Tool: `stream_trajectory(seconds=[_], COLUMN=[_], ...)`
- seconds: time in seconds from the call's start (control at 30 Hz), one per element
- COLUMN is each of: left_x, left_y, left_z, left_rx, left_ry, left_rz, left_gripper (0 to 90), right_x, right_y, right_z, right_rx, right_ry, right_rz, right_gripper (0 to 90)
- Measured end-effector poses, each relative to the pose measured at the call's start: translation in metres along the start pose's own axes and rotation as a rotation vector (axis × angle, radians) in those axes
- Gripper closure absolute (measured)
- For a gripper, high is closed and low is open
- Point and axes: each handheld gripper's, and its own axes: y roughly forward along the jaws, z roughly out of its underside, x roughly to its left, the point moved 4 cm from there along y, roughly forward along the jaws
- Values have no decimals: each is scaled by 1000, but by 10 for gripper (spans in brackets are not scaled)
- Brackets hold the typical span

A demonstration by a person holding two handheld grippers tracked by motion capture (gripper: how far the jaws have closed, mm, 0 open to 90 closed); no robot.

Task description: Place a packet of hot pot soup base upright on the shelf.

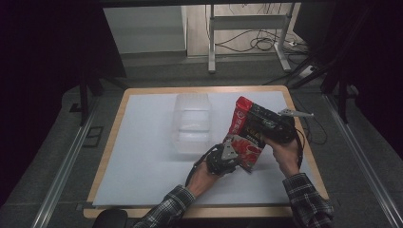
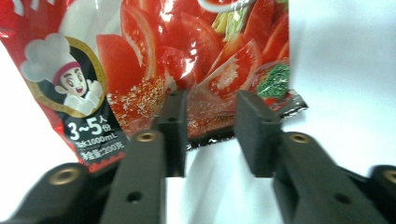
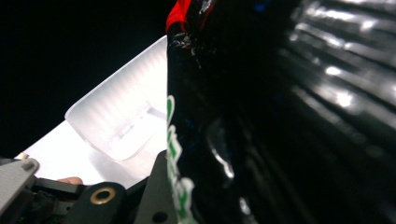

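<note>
Standing clear plastic box left of centre on white table. Left gripper: jaws parted, bottom edge of red sauce pouch between the pads, not pinched. Right gripper: jaws clamped on pouch, holding it tilted above table, just right of box.

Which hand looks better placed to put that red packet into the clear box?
Probably the right: its hand-held gripper is clamped on the red packet, beside the clear box. The left hand-held gripper has its jaws apart around the packet's bottom edge.

L tool jaws apart; R tool clamped.
</note>
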Motion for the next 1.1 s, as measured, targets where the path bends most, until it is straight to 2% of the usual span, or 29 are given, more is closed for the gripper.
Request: stream_trajectory(seconds=[0.23, 0.3, 0.47, 0.77, 1.0, 1.1], left_x=[-4, -5, -5, 0, 1, 3], left_y=[-18, -24, -41, -65, -85, -96], left_z=[-1, 1, 11, 28, 43, 50], left_rx=[-35, -37, -54, -73, -37, -36], left_ry=[-35, -37, -70, -137, -143, -170], left_rz=[19, 17, 43, 54, -6, 22], left_gripper=[454, 412, 309, 232, 146, 109], right_x=[12, 14, 18, 24, 31, 34], right_y=[-5, -7, -11, -18, -28, -32], right_z=[-7, -8, -11, -15, -17, -19], right_rx=[-3, -3, -2, -14, -21, -29], right_ry=[-52, -66, -80, -91, -119, -122], right_rz=[23, 30, 39, 61, 66, 64], right_gripper=[770, 770, 770, 769, 768, 768])
